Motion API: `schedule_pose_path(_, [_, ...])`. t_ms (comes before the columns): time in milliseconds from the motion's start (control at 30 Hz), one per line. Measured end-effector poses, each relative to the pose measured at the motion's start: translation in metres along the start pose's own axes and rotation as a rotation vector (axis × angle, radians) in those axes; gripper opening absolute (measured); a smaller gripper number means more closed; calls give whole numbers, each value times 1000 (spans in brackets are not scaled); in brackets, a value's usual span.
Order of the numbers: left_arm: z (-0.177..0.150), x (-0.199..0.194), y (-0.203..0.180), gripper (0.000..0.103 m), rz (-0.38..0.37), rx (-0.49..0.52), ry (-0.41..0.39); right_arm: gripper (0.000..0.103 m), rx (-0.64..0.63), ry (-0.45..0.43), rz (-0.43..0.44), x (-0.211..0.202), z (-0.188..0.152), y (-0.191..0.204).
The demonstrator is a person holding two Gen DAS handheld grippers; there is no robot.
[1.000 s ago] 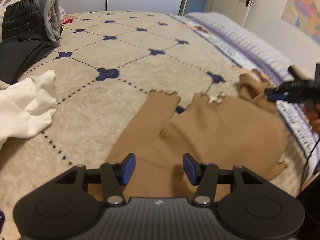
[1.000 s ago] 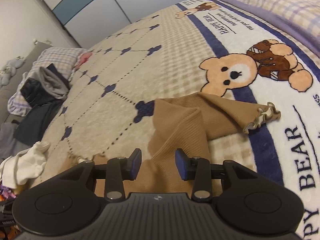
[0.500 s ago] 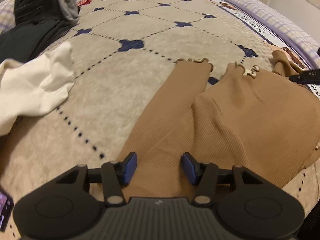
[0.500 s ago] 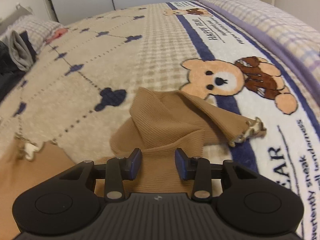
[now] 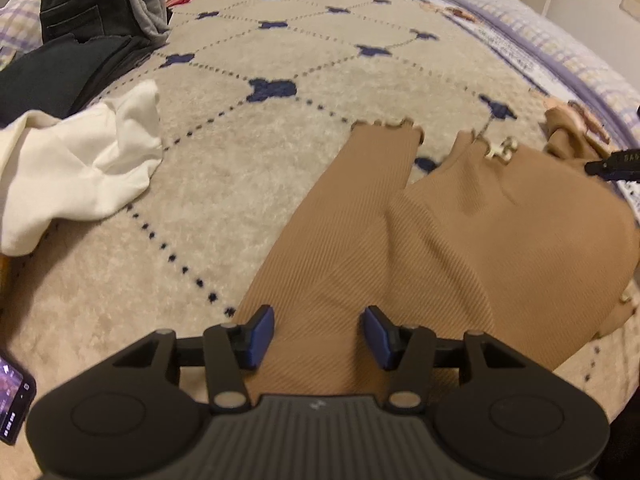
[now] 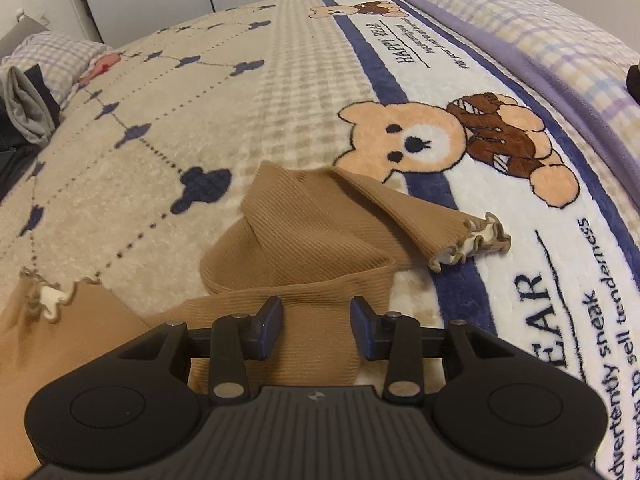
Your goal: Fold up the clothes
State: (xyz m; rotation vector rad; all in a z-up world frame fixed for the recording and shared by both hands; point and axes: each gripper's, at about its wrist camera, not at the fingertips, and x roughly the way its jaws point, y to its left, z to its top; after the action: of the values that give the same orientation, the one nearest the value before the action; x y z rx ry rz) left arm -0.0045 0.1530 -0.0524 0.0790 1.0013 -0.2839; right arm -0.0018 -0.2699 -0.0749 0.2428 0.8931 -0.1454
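Garment [image 5: 420, 248], tan and ribbed, lies spread on the bed [image 5: 248, 160] under your left gripper [image 5: 317, 336]; jaws parted, gripping nothing. Right wrist view: your right gripper [image 6: 316, 330] straddles a bunched sleeve [image 6: 320, 240]; jaws released, pads off the cloth.

Warm, even indoor light falls across the bed blanket [image 5: 280, 184], leaving only soft shadows under the white garment [image 5: 80, 172] and beneath each hand-held gripper. Both fisheye views bend strongly at the edges, with dark corners. The brown ribbed top [image 5: 420, 248] is slightly smeared by motion blur in the left view; the bear print [image 6: 404, 140] stays fairly crisp. No glare shows.
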Motion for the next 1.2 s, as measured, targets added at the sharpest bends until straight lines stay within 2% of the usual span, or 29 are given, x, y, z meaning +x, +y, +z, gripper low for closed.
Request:
schedule_pose_path(100, [5, -9, 5, 51, -38, -39, -51, 42, -31, -42, 53, -14, 3, 4])
schedule_pose_path(267, [18, -8, 5, 52, -48, -83, -124, 43, -112, -66, 152, -21, 6, 14])
schedule_pose_path(567, [37, 17, -21, 51, -191, -58, -114, 43, -311, -7, 221, 5, 9, 43])
schedule_pose_path(800, [45, 38, -37, 49, -234, -35, -76, 43, -448, 22, 193, 23, 3, 59])
schedule_pose_path(933, [45, 43, -46, 44, -217, 21, -60, 44, -572, 14, 196, 24, -2, 69])
schedule_pose_path(1133, [40, 47, -50, 25, -193, 75, -34, 44, -746, -18, 184, 22, -15, 80])
schedule_pose_path(1167, [39, 47, -51, 21, -188, 87, -32, 39, -757, -12, 187, 22, -16, 81])
schedule_pose_path(1200, [38, 46, -52, 19, -180, 95, -33, 28, -766, -4, 192, 22, -16, 82])
